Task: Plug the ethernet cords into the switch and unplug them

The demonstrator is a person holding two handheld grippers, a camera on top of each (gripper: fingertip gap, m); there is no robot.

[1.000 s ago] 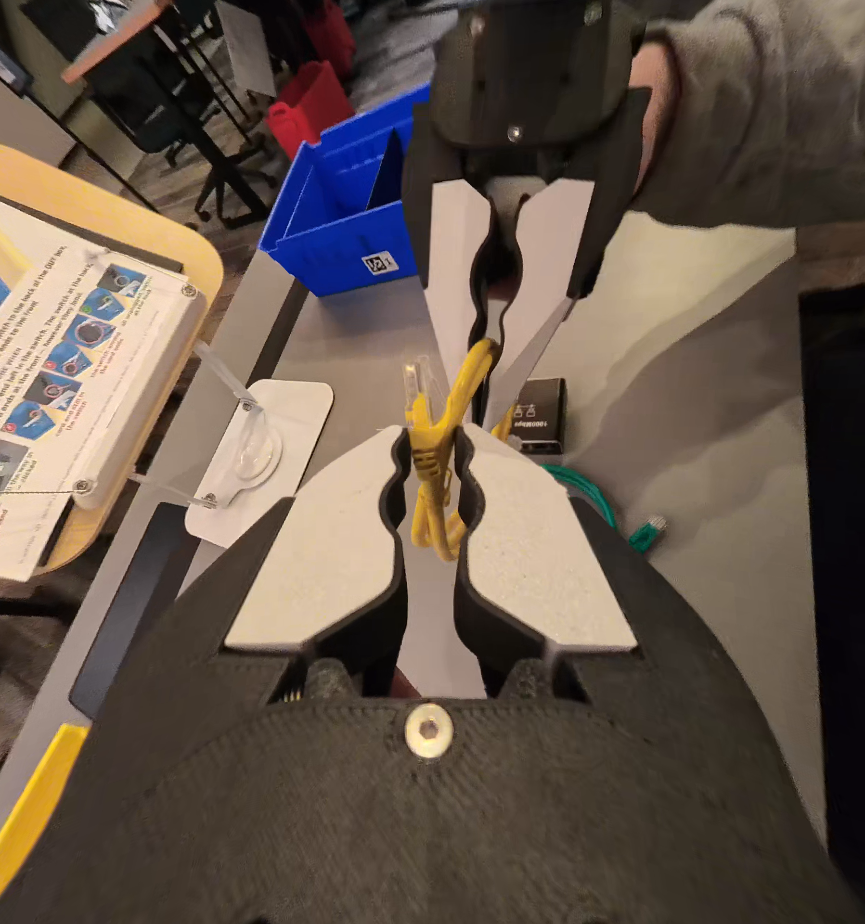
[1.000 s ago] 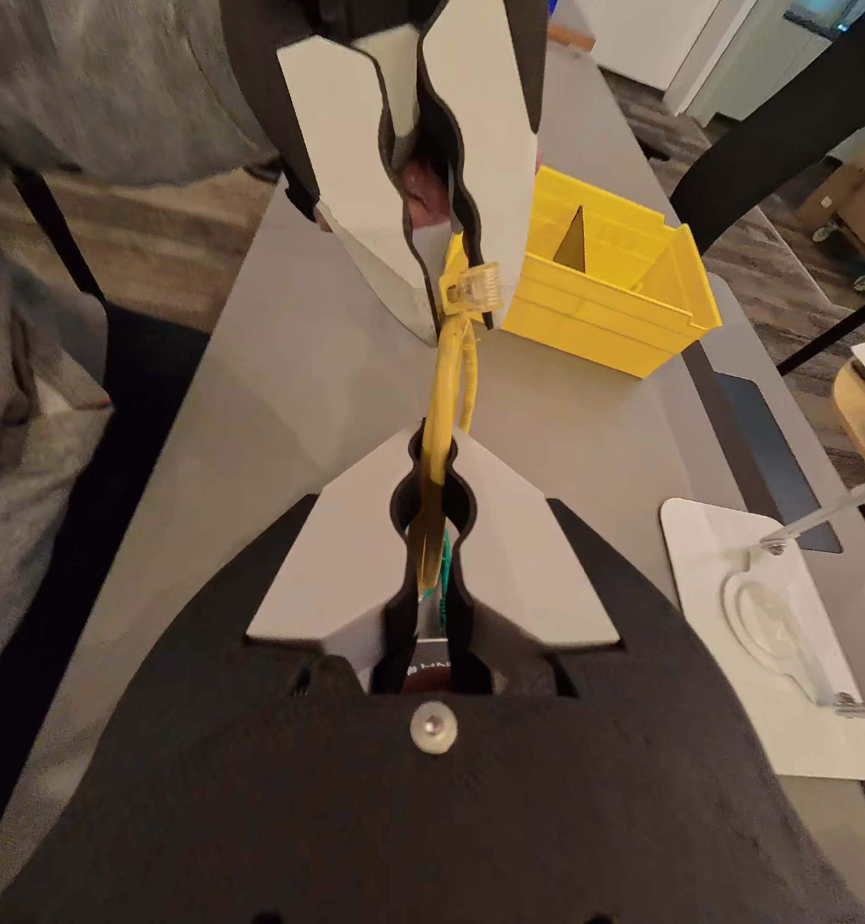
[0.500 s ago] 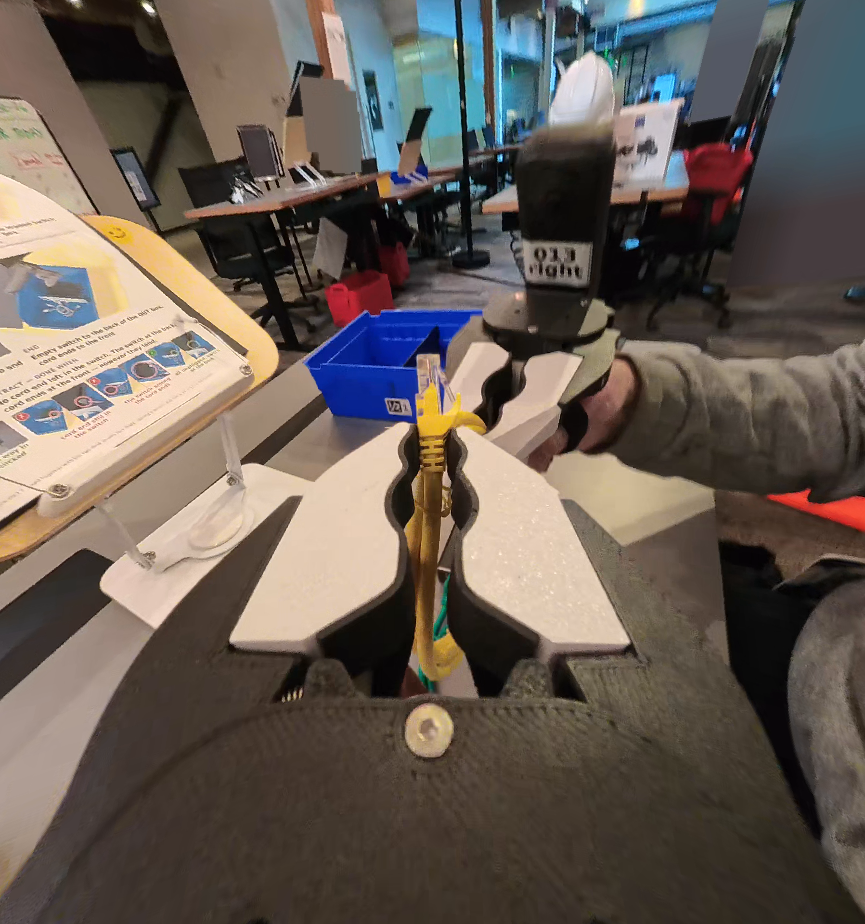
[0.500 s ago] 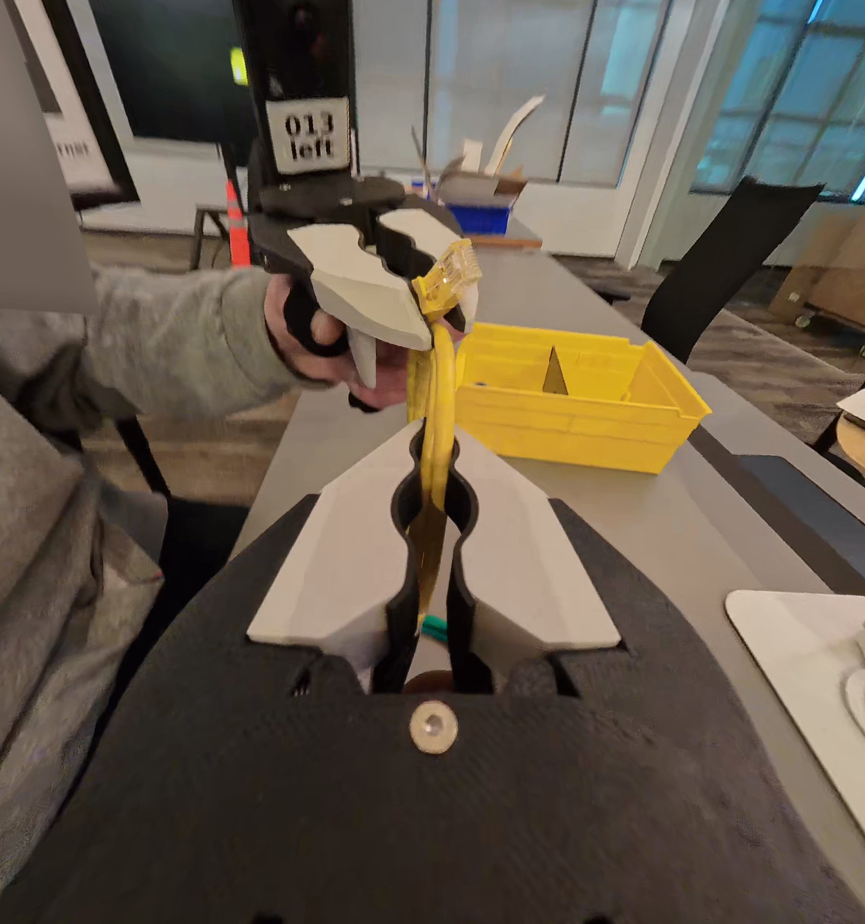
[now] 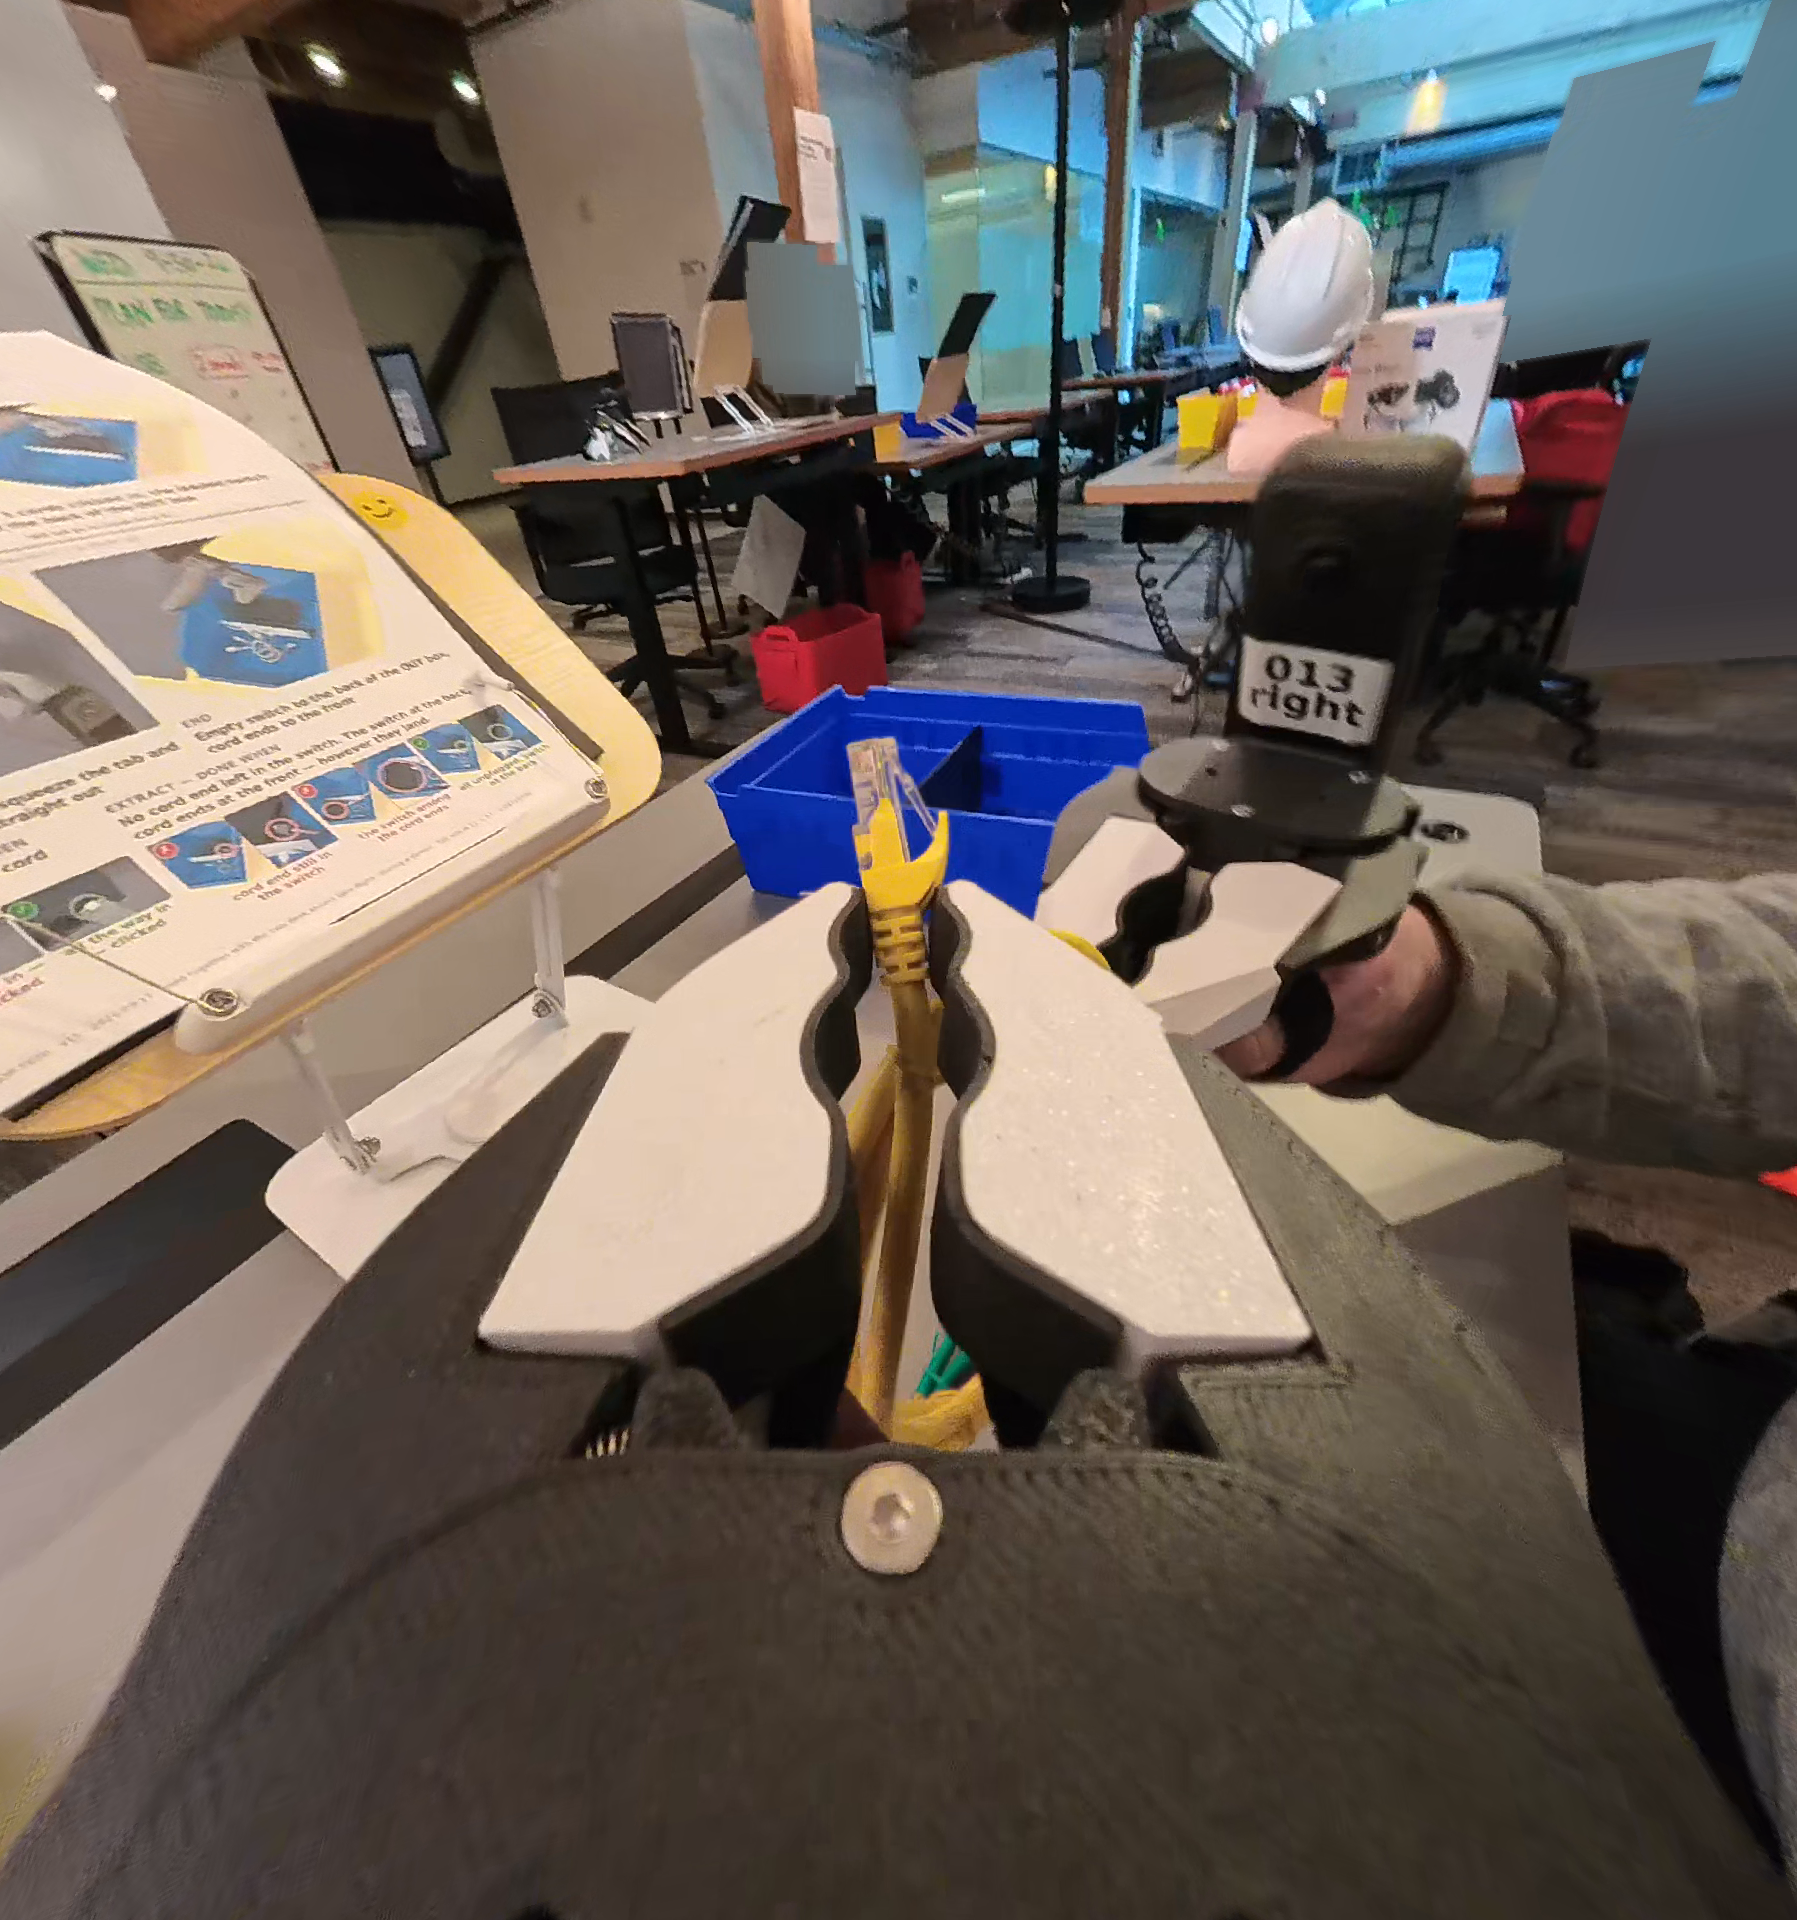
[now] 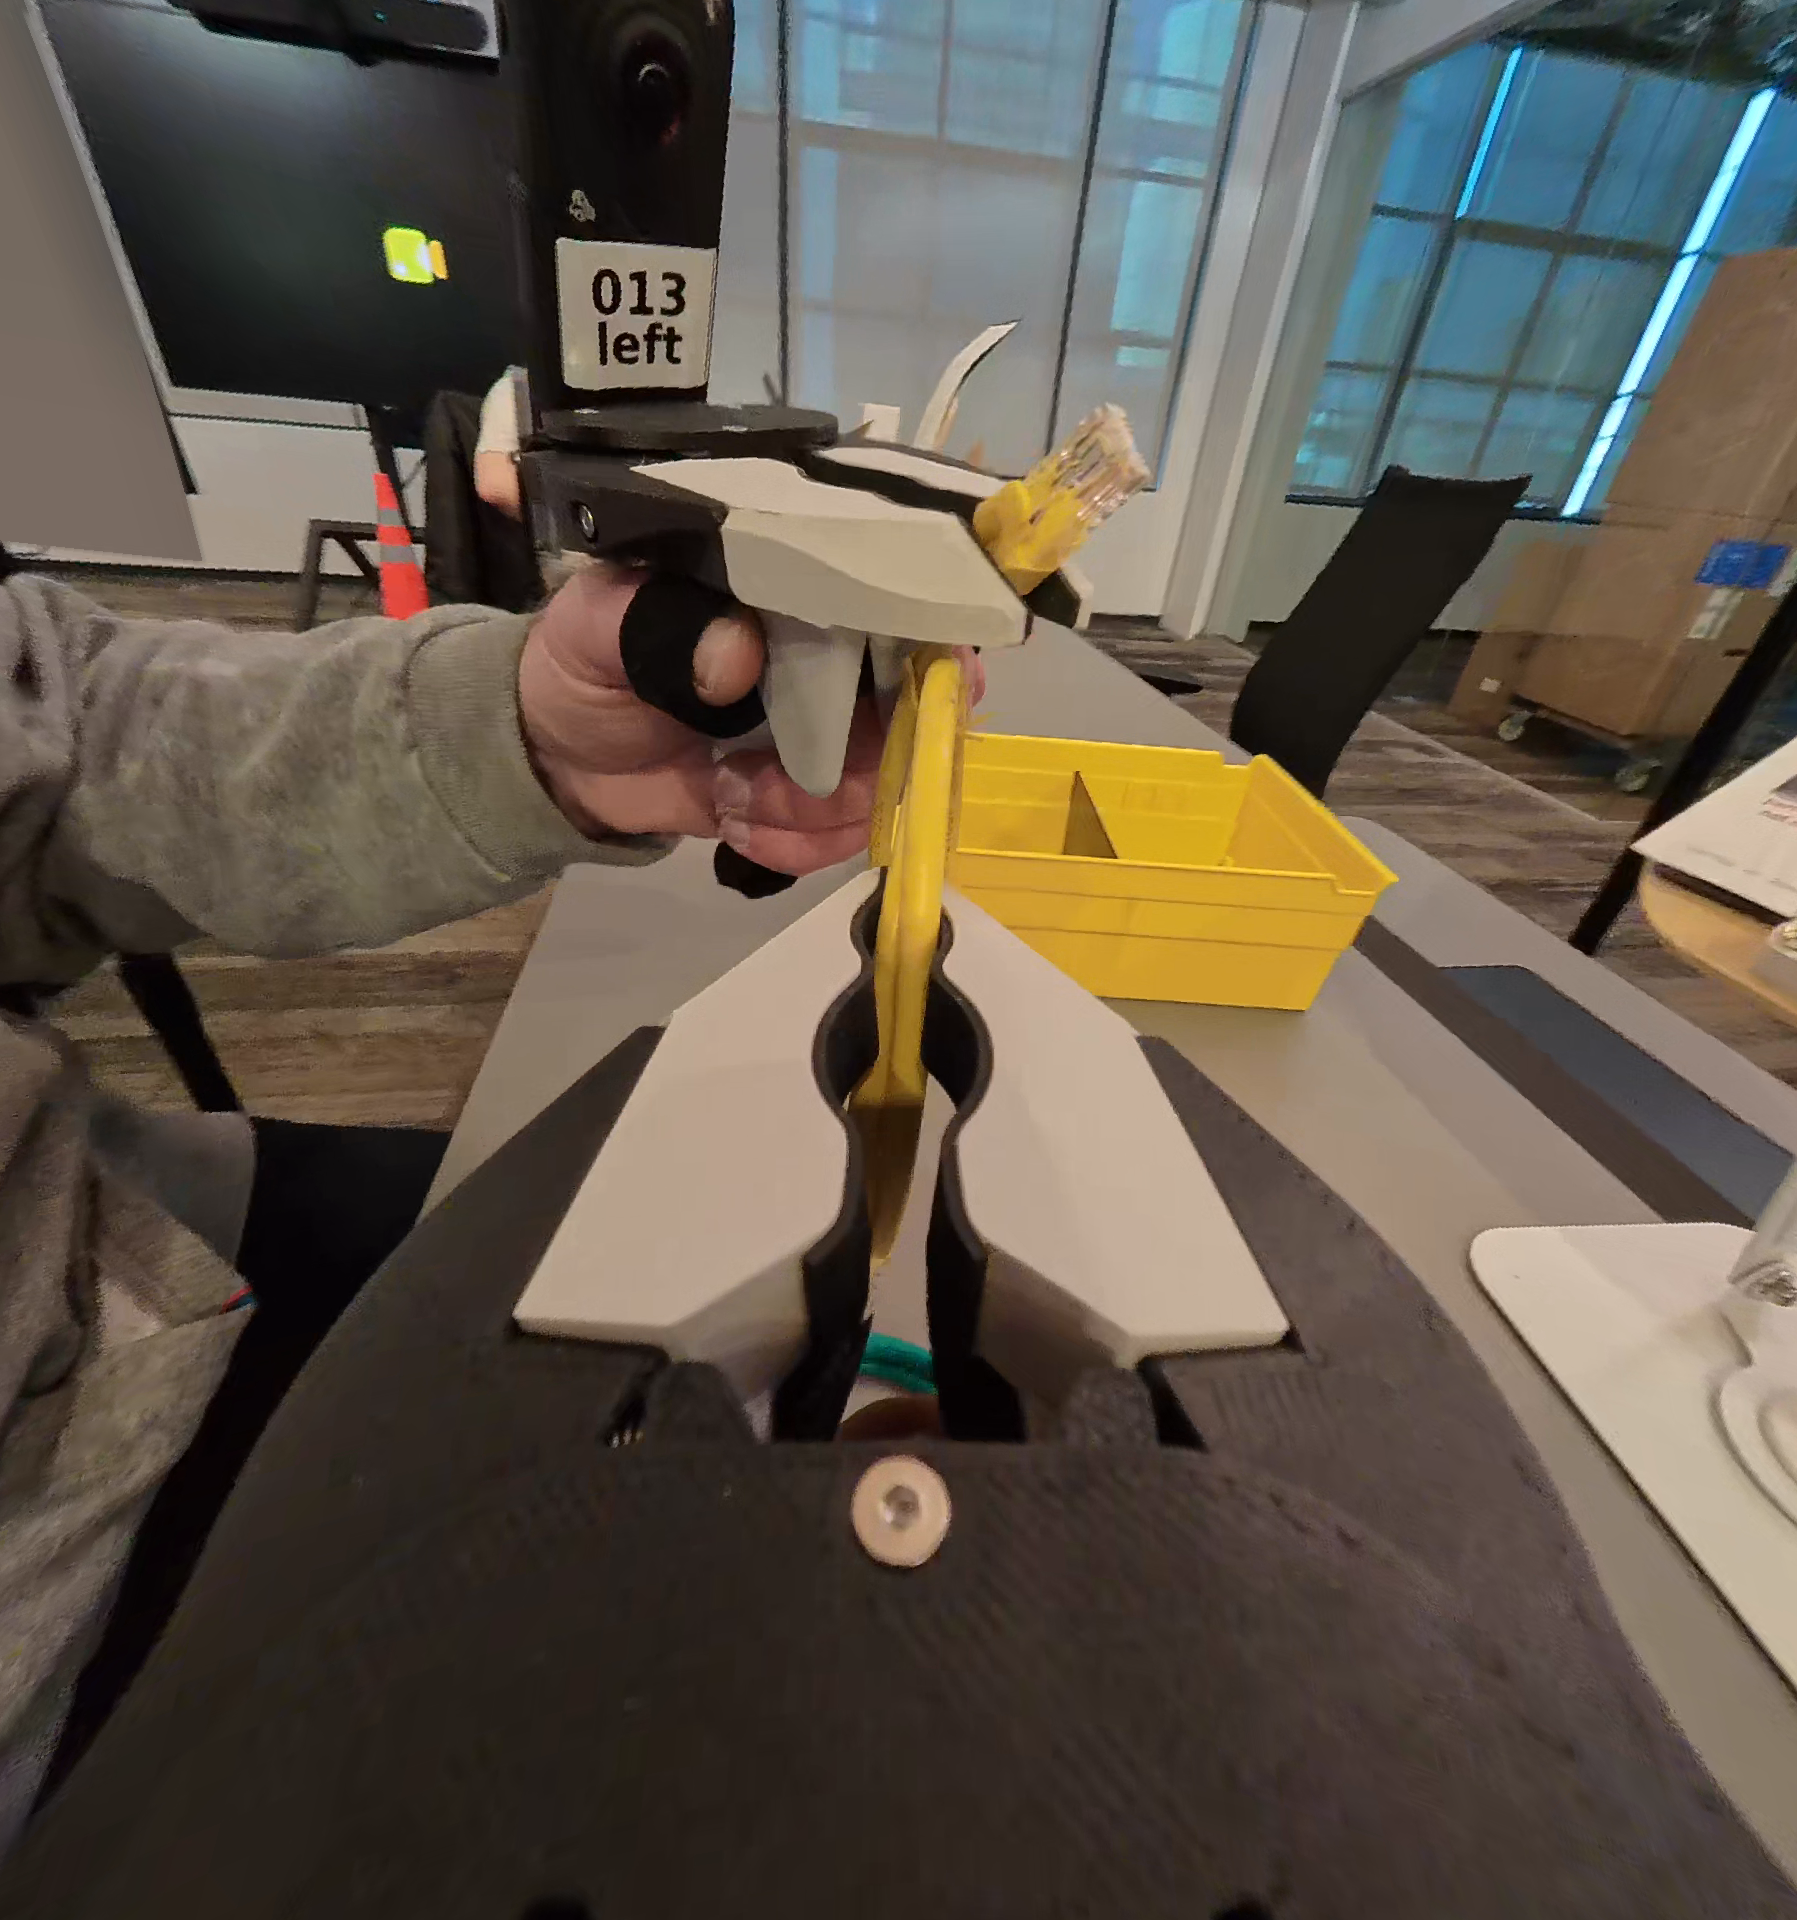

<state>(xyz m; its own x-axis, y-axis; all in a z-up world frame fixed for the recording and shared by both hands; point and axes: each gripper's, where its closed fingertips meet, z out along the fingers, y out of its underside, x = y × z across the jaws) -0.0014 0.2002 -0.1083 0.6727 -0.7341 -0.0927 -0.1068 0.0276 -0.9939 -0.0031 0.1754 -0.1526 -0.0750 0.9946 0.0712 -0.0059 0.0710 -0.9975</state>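
My left gripper [image 5: 899, 920] is shut on the yellow ethernet cord [image 5: 904, 1039] just behind its clear plug [image 5: 881, 790], which sticks out past the fingertips and points up and forward. My right gripper [image 6: 909, 920] is shut on the same yellow cord [image 6: 920, 790] farther along it. In the right wrist view the left gripper [image 6: 1024, 587] is above and just ahead, with the plug [image 6: 1091, 478] at its tip. The right gripper [image 5: 1185, 940] is close on the right in the left wrist view. A green cord [image 6: 894, 1361] lies below. The switch shows in neither view.
A blue bin [image 5: 987, 821] stands ahead of the left gripper, a yellow bin [image 6: 1164, 904] ahead of the right one, both on the grey table [image 6: 1341, 1101]. An instruction board [image 5: 250, 748] on a clear stand with a white base [image 5: 426, 1132] stands at the table's far side. One gripper's finger ends stand about 5 cm off the other's.
Both grippers have tilted up from looking down at the table to nearly level, holding the yellow cord. The black switch has dropped out of view. The grippers have drawn slightly apart.
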